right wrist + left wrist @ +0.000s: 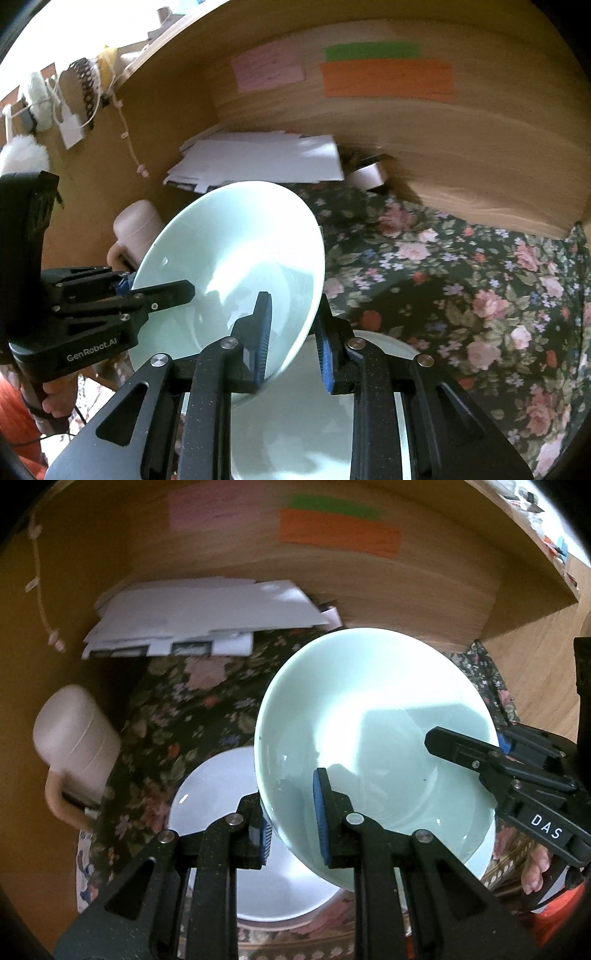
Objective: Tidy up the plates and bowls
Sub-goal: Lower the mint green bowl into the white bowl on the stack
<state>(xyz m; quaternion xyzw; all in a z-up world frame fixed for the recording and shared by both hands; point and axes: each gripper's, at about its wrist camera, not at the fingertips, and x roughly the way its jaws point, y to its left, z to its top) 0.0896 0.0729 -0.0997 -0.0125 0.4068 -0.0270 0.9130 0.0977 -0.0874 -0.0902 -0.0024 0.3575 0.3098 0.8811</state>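
Item: pale green bowl (373, 738), held tilted above a white plate (207, 812) on the floral tablecloth (192, 709). Left tongs (293, 823) pinch the bowl's rim at 7 o'clock in the left wrist view, one blue pad inside, one outside. Right tongs (293, 345) pinch the opposite rim, at 5 o'clock in the right wrist view, in the same manner; each pair also appears in the other's view, clamped on the wall. Position: bowl off the table, over the plate, its low edge apparently near the plate's surface. Risks, as judged: glazed ceramic is slick between narrow pads, so uneven release by one pair would let the bowl swing and strike the plate; lowering while tilted could chip a rim. Left wrist view alone shows the cream mug (74, 746) at 9 o'clock in full and the person's fingers at 4 o'clock. Right wrist view alone shows a tape roll (367, 173) beside the paper stack (258, 158), hanging trinkets at 10 o'clock, and open cloth at 3 o'clock.
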